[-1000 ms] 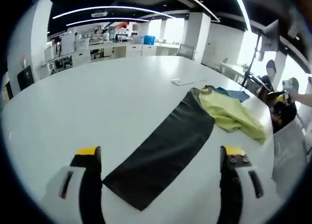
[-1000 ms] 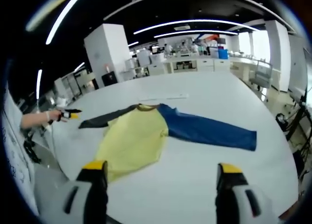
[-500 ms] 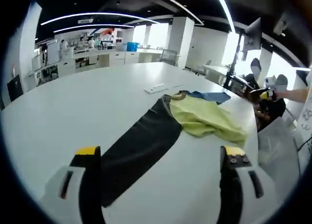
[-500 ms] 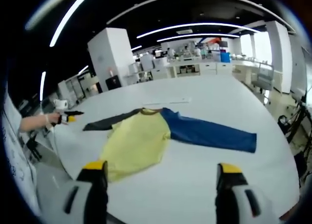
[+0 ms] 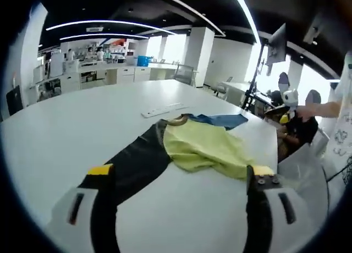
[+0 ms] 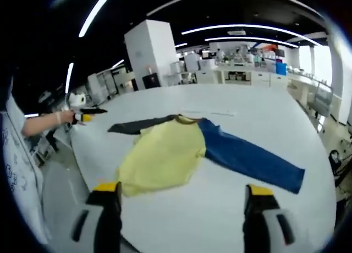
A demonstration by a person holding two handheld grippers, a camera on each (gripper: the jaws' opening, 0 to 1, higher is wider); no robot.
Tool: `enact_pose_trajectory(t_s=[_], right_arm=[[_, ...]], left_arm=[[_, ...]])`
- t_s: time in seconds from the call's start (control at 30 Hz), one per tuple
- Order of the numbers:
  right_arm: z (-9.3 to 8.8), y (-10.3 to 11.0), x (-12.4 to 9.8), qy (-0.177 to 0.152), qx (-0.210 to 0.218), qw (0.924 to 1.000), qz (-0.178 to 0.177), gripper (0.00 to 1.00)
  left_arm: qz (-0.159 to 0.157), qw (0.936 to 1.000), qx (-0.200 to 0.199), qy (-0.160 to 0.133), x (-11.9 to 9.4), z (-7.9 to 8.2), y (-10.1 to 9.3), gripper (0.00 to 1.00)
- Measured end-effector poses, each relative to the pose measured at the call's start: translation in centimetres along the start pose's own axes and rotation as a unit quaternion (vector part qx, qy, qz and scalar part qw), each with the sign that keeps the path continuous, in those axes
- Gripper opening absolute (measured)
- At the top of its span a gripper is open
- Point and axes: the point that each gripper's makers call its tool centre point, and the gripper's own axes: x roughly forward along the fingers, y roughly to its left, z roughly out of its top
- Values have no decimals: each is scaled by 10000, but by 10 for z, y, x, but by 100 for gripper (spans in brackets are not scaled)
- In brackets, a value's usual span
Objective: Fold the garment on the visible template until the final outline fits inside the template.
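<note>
A long-sleeved garment lies spread on the white table (image 5: 60, 132). Its yellow body (image 5: 203, 148) is rumpled, with a black sleeve (image 5: 135, 162) on one side and a blue sleeve (image 5: 220, 120) on the other. In the right gripper view the yellow body (image 6: 165, 154) lies flat between the black sleeve (image 6: 132, 125) and the blue sleeve (image 6: 253, 160). My left gripper (image 5: 181, 171) is open above the near edge of the garment. My right gripper (image 6: 182, 188) is open, short of the yellow hem. Each gripper shows small in the other's view, the right gripper (image 5: 284, 119) and the left gripper (image 6: 83, 116), both held off the table's edge.
A thin white strip (image 5: 162, 109) lies on the table beyond the collar, the same white strip (image 6: 209, 113) in the right gripper view. The table edge (image 6: 82, 170) runs close on the left. A monitor on a stand (image 5: 278, 41), chairs and desks stand beyond the table.
The left gripper view has swung toward the yellow body, so the black sleeve now lies under the left jaw. The right gripper view has shifted slightly. The garment itself has not moved.
</note>
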Motion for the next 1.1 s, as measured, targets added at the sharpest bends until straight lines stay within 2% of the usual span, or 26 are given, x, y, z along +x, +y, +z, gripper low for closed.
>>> enact_pose_trajectory(t_s=[0.13,0.2,0.47,0.63,0.8,0.9,1.1], right_arm=[[5,-1,2,-85,-107,9998,146,93],[5,1,1,-140,-116,9996,213,93],[-15,-5,-15,-101,-170,9991,363,93],[-20,-20,-26,-145,-253,9989,373,93],[-17,-14,-23,-206,-397,9978,482,93],[-14,-8,-16,-231,-546,9966,568,93],[-3,0,-3,-340,-680,9942,761,93]], left_arm=[[-54,9999,129,24,2,4,-14,94],[-56,9997,230,22,4,7,-29,95],[-48,9996,263,-31,13,9,-69,94],[26,9997,230,-49,14,7,-76,94],[47,9996,261,-67,18,7,-83,93],[33,9995,286,-93,22,9,-96,92],[35,9994,291,-188,24,10,-100,90]])
